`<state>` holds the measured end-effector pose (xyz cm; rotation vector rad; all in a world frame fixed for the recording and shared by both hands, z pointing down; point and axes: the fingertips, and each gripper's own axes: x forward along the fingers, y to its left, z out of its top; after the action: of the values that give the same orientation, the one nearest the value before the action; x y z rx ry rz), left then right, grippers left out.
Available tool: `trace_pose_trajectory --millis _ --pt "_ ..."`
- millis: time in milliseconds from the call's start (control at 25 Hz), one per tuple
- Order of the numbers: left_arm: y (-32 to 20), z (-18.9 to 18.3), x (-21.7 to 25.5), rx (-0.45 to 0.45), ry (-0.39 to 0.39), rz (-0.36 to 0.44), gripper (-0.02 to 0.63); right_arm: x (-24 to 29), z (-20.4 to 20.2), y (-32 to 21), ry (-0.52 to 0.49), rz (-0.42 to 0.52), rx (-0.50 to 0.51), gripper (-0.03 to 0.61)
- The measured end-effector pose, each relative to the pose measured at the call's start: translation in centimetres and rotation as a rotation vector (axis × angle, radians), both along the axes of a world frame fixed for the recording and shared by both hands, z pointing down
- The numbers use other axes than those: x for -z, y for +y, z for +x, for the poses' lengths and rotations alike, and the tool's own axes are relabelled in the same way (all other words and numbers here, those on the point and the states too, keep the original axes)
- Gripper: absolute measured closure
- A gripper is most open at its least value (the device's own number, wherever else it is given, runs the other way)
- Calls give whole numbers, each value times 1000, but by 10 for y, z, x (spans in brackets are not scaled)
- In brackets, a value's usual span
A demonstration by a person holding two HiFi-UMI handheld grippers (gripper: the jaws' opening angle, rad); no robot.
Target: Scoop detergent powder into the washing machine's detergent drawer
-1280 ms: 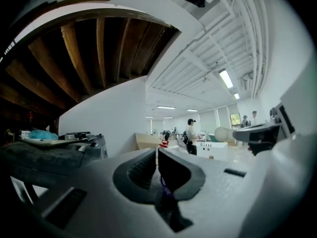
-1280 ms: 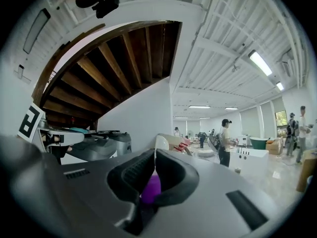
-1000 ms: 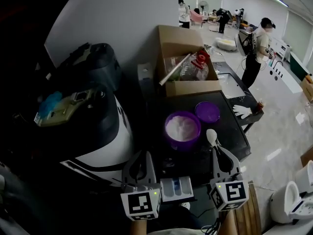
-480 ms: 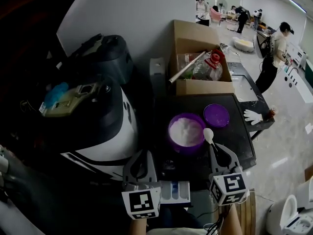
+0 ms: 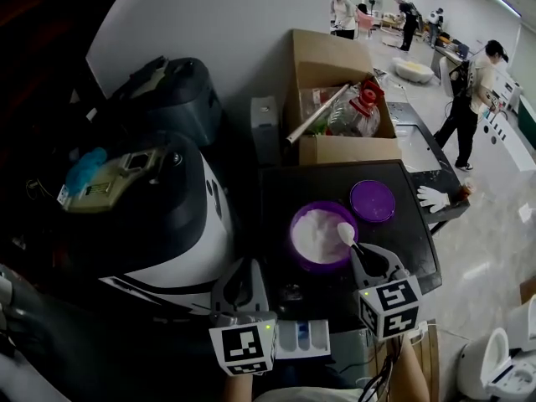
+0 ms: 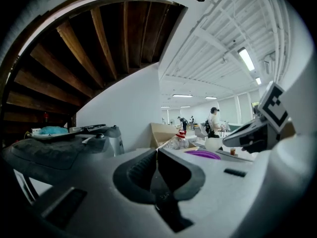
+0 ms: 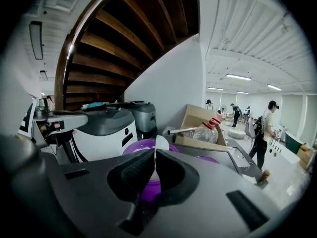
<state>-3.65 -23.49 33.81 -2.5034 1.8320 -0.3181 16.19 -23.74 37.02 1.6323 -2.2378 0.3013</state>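
At the bottom of the frame, the left tongs (image 5: 241, 273) are pressed together on nothing. Just right of them lies the white detergent drawer with blue compartments (image 5: 303, 338). The right tongs (image 5: 367, 258) at lower right are clamped on the handle of a white plastic spoon (image 5: 345, 234), whose scoop hovers over the white powder in the round purple bowl (image 5: 318, 265) at frame centre on the dark worktop (image 5: 276, 191). A flat purple lid (image 5: 373, 200) lies beyond, upper right of the bowl. A brown cardboard box (image 5: 347, 150) stands behind it.
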Motion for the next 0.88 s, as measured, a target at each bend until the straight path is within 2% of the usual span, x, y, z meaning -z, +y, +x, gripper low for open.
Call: trace_pose_trajectory --millis 240,480,880 --pt "-23 -4 -11 -15 -3 -26 598 -17 -1 -26 57 -101 7 558" --pt "-35 -3 -18 -30 -5 -40 598 -36 -10 -41 71 -222 66 557" --pt "-51 8 -27 -74 6 -66 598 -54 -14 -63 218 -350 158 558"
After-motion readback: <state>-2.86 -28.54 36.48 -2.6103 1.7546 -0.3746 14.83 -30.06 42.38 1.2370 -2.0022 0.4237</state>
